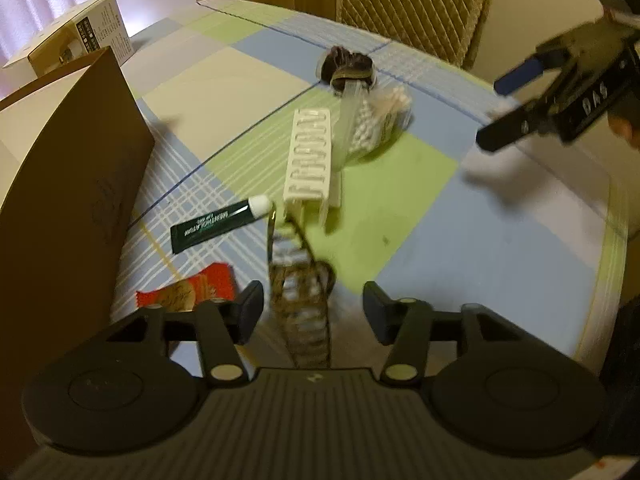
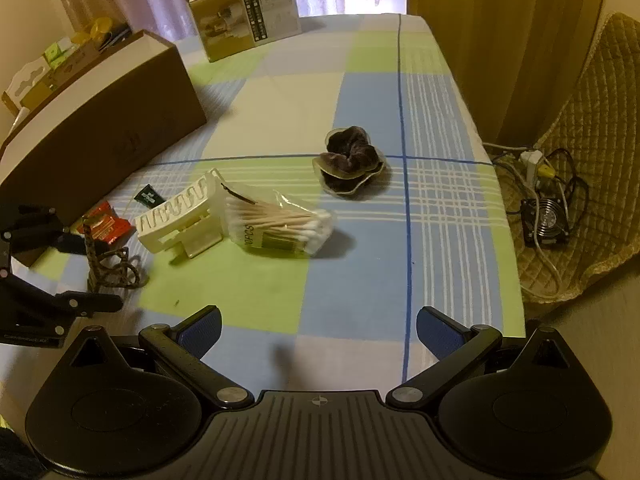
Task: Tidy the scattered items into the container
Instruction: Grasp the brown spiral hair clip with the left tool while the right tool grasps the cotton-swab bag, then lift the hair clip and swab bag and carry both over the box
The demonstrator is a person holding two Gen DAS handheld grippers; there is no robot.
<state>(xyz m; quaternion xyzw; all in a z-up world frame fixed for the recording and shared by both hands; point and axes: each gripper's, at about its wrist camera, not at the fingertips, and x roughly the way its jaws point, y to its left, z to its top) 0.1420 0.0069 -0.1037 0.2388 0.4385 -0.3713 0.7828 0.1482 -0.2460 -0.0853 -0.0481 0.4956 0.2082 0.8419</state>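
The left tool (image 1: 313,312) is open and hangs low over the near left part of the desk (image 2: 360,280), with a braided cord (image 1: 304,320) lying between its two fingers; the picture is blurred there, so I cannot tell if a finger touches the cord. The right tool (image 2: 318,334) is also open and empty, above the near edge of the desk. The brown box (image 2: 100,128) stands at the left side, open at the top. Near its front wall lie a green tube (image 1: 218,224) with a white cap and a red packet (image 1: 192,292), the packet nearer than the tube. Just right of the tube stands a white rack (image 2: 180,216), tilted, and a bag of swabs (image 2: 280,228) lies against its right side. Farther on, apart from the bag, a dark scrunchie (image 2: 350,148) rests in a small dish (image 2: 352,184). A white carton (image 2: 244,12) stands at the far side of the desk, well apart from the other things. In the right wrist view the cord lies in a loose heap beside the packet.
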